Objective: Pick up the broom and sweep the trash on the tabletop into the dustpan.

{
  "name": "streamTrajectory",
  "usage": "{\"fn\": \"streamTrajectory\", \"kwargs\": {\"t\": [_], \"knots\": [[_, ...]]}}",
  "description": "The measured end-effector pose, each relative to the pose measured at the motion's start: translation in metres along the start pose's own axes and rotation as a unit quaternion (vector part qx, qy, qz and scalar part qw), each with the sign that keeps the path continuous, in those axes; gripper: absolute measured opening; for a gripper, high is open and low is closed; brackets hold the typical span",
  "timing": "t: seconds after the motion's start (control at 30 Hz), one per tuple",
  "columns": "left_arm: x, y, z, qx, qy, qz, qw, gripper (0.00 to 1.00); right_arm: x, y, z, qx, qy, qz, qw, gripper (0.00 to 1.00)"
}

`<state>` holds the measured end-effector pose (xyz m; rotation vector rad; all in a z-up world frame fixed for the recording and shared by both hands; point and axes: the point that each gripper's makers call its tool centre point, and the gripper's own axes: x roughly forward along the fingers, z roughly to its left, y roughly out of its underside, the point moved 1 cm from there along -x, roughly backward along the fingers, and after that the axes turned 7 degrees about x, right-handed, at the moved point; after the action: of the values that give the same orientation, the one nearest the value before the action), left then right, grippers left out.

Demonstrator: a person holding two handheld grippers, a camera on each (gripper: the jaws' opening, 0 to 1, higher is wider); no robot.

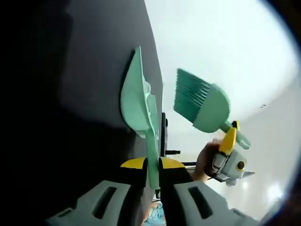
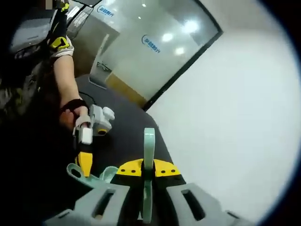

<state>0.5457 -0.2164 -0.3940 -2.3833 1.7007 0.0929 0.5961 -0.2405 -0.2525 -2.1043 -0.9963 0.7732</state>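
One dark table [image 2: 127, 122] runs beneath both grippers, with a pale floor beyond its edge and a glass wall [image 2: 150, 52] farther off in the right gripper view. One green dustpan [image 1: 136, 101] is held off the table in the left gripper view, its handle clamped between the closed fingers of the left gripper [image 1: 153, 169]. One green broom [image 1: 202, 106] hangs in the air just beside the dustpan, bristles pointing toward it, held by the right gripper [image 1: 229, 141] in a person's hand [image 1: 204, 160]. In the right gripper view, the right gripper's two yellow-tipped fingers [image 2: 131, 168] are closed on the broom's handle, and the left gripper appears at the left with the dustpan. No trash can be made out.
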Motion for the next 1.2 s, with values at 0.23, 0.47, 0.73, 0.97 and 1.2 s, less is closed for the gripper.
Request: {"fn": "streamTrajectory", "kwargs": {"t": [0.23,0.47,0.73,0.97,1.2], "knots": [[-0.011,0.004,0.000,0.005,-0.003,-0.006,1.0000,0.09,-0.016,0.022,0.014,0.008,0.016,0.022,0.9996,0.04],[-0.033,0.008,0.001,-0.004,0.005,-0.020,0.9998,0.09,-0.036,0.007,0.007,0.004,0.040,0.017,0.9990,0.04],[-0.076,0.005,0.009,-0.006,-0.003,-0.050,0.9987,0.09,-0.033,-0.002,0.016,0.001,0.043,0.012,0.9990,0.04],[-0.115,0.016,0.015,-0.008,-0.002,-0.063,0.9980,0.09,-0.027,-0.013,0.026,-0.003,0.037,0.006,0.9993,0.04],[-0.160,0.020,0.022,-0.009,-0.007,-0.088,0.9961,0.09,-0.024,-0.024,0.038,-0.006,0.029,-0.001,0.9996,0.05]]}}
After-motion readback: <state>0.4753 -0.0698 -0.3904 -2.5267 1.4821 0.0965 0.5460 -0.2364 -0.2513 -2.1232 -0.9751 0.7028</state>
